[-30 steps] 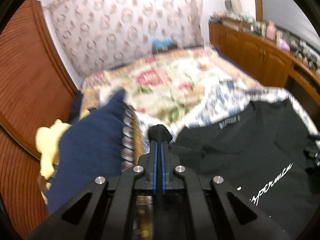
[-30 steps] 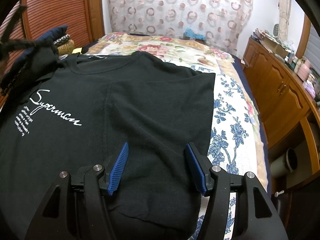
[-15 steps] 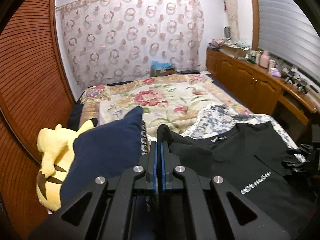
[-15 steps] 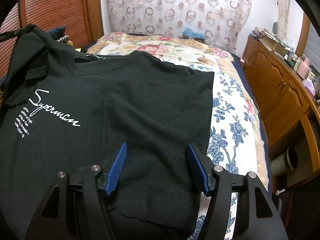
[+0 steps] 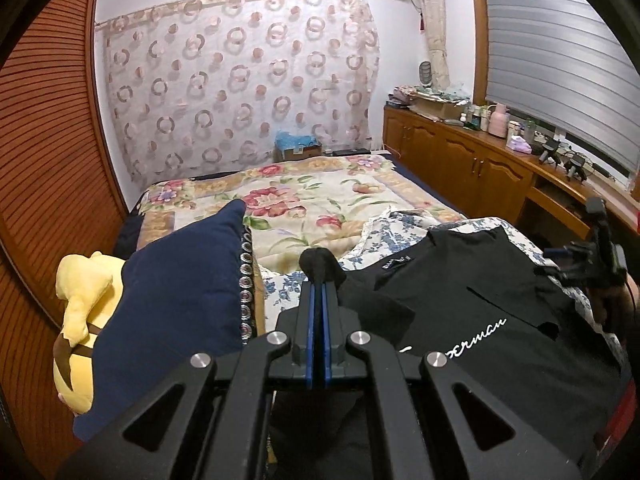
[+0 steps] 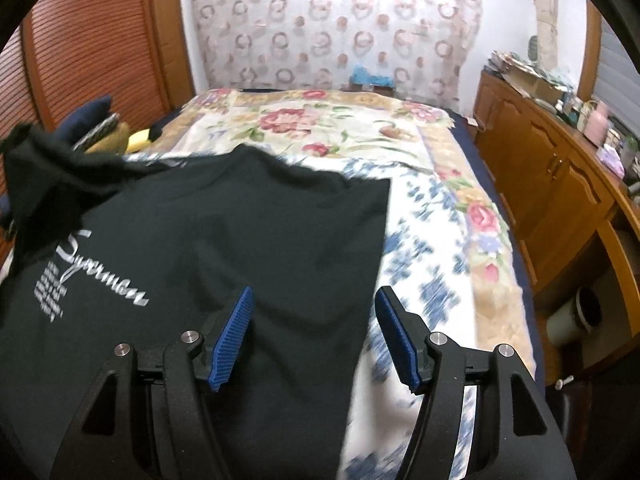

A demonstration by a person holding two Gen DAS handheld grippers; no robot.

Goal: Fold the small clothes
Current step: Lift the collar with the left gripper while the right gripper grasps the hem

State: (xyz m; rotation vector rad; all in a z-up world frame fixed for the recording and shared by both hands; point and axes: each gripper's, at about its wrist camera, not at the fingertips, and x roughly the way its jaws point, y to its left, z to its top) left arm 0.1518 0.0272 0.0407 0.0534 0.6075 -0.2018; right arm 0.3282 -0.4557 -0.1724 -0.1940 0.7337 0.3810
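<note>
A black T-shirt [image 5: 480,308] with white script lies spread on the bed. My left gripper [image 5: 319,280] is shut on the shirt's left sleeve, and a bunch of black cloth sticks out past its tips. In the right wrist view that sleeve [image 6: 40,168] hangs lifted above the T-shirt [image 6: 240,220], just over the start of the print. My right gripper [image 6: 314,300] stands open above the shirt's right-hand edge, its blue pads [image 6: 232,340] apart with no cloth pinched between them. It also shows at the far right of the left wrist view as the right gripper [image 5: 596,256].
A navy cushion [image 5: 172,300] and a yellow plush toy [image 5: 80,304] sit left of the shirt. A floral quilt [image 5: 320,200] covers the bed beyond. Wooden cabinets [image 5: 480,168] with clutter line the right wall. A round bin [image 6: 580,316] stands on the floor.
My left gripper has raised the sleeve and carried it in over the shirt's printed side. The right gripper has risen slightly and stays open.
</note>
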